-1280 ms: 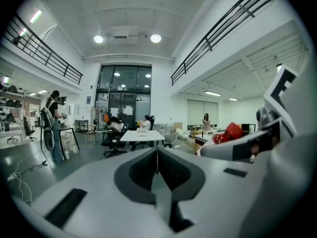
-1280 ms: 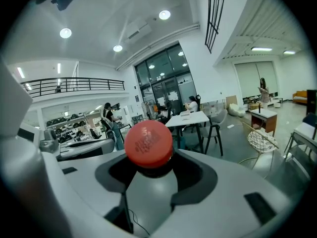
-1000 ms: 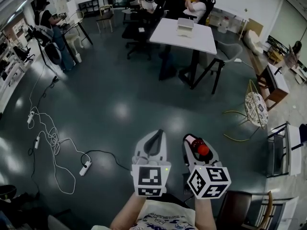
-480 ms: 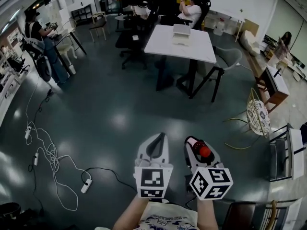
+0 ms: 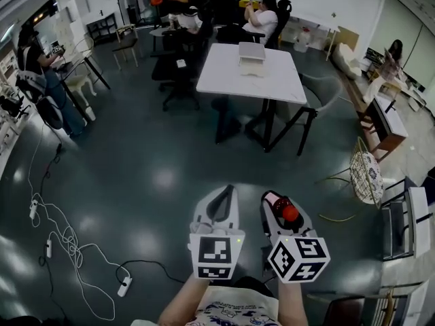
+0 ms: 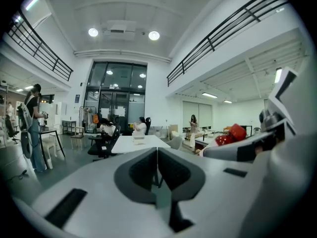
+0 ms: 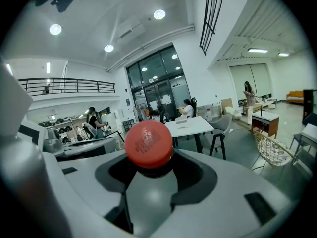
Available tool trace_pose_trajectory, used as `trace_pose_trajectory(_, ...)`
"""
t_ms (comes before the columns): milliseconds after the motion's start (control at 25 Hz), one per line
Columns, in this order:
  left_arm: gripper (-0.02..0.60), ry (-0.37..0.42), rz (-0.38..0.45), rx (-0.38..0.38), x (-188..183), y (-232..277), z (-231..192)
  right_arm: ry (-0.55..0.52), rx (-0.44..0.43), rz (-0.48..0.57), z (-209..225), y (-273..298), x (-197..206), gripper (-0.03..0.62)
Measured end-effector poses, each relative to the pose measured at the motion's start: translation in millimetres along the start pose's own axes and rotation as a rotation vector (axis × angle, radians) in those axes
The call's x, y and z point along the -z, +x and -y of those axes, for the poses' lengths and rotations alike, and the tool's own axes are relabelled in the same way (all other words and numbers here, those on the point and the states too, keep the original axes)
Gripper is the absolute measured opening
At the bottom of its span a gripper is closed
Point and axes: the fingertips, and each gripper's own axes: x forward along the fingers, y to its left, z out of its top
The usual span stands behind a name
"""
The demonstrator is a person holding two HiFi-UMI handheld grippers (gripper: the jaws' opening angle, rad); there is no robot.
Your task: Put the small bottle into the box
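Low in the head view, over dark glossy floor [image 5: 156, 155]: right gripper [image 5: 277, 206] clamped on the small bottle [image 5: 289, 213], jaws closed around its neck. In the right gripper view the red cap [image 7: 148, 144] sits just above the jaws of that gripper [image 7: 148, 170], facing the camera. The print on the cap is too blurred to read.

Left gripper [image 5: 221, 197] just beside it, level with it. Jaws pressed together, nothing between them; the left gripper view shows the seam closed [image 6: 157, 167]. The bottle's red cap shows at the right of that view [image 6: 233, 134].

Box [image 5: 251, 51] well apart from both grippers, pale, standing at the far end of a white table [image 5: 231, 77] across the room.

Further out:
- a seated person [image 5: 262, 20] beyond the table
- a standing person [image 5: 32, 66] at far left
- white cable [image 5: 64, 240] and power strip [image 5: 123, 288] loose on the floor, left
- wire chair [image 5: 364, 167] at right
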Motion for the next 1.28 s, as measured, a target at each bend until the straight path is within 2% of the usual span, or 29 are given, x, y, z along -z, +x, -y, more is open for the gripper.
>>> trace_pose_trajectory(320, 0.020, -0.018, -0.036, 0.004, 4.2, 47.9, -31.4, 0.003, 0.006, -0.048, 6.0, 57.8, -8.6, 0.230)
trace_pose_trajectory(720, 0.020, -0.043, -0.060, -0.056, 4.8, 126.7, -67.6, -0.004, -0.042, -0.087, 30.9, 145.1, -30.4, 0.230)
trace_pose_trajectory(920, 0.020, -0.049, -0.055, -0.091, -7.9, 182.7, -89.4, -0.012, -0.078, -0.085, 46.5, 197.7, -57.4, 0.230)
trace_pose_trajectory(1280, 0.020, -0.039, -0.038, -0.112, -43.5, 283.8, -96.2, -0.012, -0.107, -0.066, 101.2, 278.4, -117.1, 0.229)
